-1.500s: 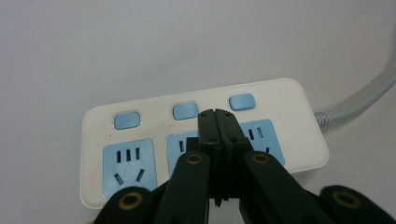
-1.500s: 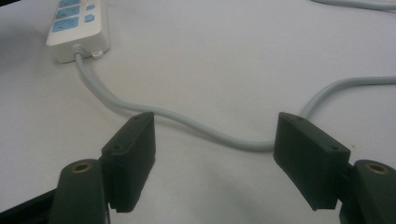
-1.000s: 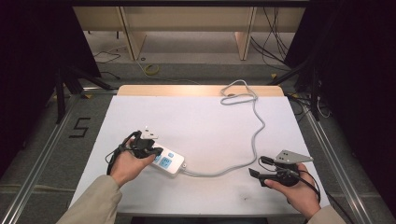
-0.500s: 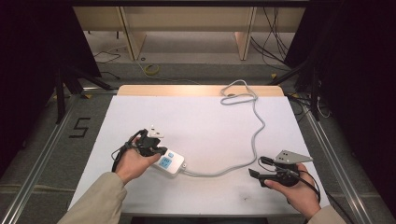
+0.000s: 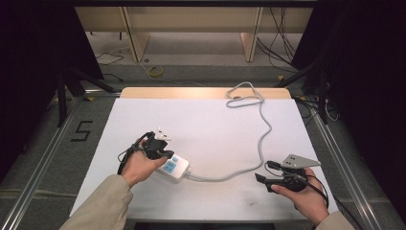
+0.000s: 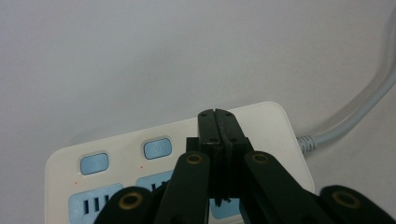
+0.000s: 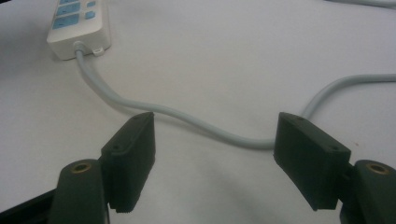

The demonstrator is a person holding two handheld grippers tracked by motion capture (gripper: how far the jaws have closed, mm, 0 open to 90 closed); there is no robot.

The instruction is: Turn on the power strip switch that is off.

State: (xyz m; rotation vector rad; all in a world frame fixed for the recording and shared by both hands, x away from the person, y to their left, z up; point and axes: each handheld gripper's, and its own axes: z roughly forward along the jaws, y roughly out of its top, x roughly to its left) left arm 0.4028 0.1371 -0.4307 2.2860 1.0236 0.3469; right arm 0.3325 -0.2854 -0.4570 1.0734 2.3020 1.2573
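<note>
under left hand-held gripper [image 6: 217, 122], jaws pressed together: power strip [image 6: 261, 123] on worktop [image 5: 215, 124]. right hand-held gripper [image 7: 212, 158] spread, cable [image 7: 196, 122] just ahead.

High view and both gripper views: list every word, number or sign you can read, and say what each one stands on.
"5": a dark numeral on the grey floor left of the table.
Power strip: its blue switches and blue socket panels carry no print that can be read; a faint mark on one switch is too blurred.
Nothing else bears readable text.
</note>
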